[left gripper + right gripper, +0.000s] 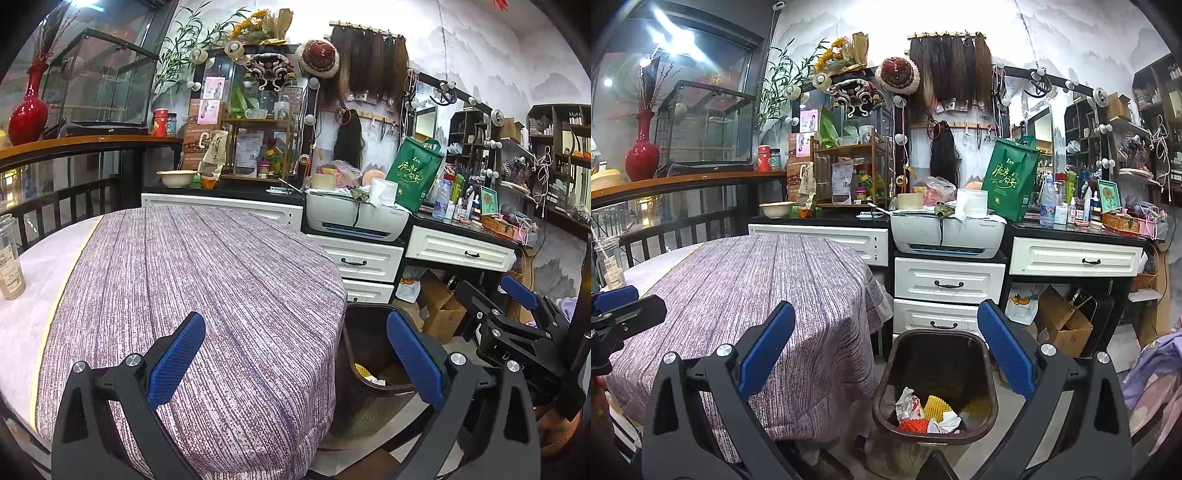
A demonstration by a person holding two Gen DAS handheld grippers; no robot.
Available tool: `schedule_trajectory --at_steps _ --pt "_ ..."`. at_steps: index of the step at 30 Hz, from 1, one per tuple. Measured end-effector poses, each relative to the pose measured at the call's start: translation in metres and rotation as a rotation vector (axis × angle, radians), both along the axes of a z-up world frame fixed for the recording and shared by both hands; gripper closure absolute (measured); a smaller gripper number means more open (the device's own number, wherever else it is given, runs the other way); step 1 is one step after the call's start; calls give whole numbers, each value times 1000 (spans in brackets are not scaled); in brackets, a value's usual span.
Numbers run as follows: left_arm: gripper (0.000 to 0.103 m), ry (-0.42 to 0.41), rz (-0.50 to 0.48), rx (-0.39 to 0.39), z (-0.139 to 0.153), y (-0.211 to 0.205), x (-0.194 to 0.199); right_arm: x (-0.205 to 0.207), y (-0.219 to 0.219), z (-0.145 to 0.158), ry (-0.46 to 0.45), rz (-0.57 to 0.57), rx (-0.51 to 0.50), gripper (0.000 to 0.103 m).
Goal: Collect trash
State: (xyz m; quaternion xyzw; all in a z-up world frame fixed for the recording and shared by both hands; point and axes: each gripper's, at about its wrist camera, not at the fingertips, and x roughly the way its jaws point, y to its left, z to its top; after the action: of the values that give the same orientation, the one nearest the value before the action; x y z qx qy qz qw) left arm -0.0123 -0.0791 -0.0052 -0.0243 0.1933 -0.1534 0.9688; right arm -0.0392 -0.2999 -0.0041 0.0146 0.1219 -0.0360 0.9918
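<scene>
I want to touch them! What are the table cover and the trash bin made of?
The tablecloth looks like woven fabric, matte purple-and-white: fine thread streaks show, and it drapes in folds over the edge. The trash bin seems to be hard, dark translucent plastic: a smooth, slightly shiny rim, with light showing through its wall.

Tabletop cloth bare across middle: free passage. Cup at far left edge only obstacle. Bin mouth open from above, trash low inside; drawers close behind, cardboard box to right.
</scene>
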Motion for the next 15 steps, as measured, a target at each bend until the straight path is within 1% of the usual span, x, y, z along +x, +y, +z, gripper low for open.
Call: schedule_trajectory --at_steps 11,15 --pt "5 12 -11 -5 0 2 2 1 1 -1 10 7 -6 6" --pt "5 -11 -20 19 2 -2 -2 0 1 0 5 9 -10 6"
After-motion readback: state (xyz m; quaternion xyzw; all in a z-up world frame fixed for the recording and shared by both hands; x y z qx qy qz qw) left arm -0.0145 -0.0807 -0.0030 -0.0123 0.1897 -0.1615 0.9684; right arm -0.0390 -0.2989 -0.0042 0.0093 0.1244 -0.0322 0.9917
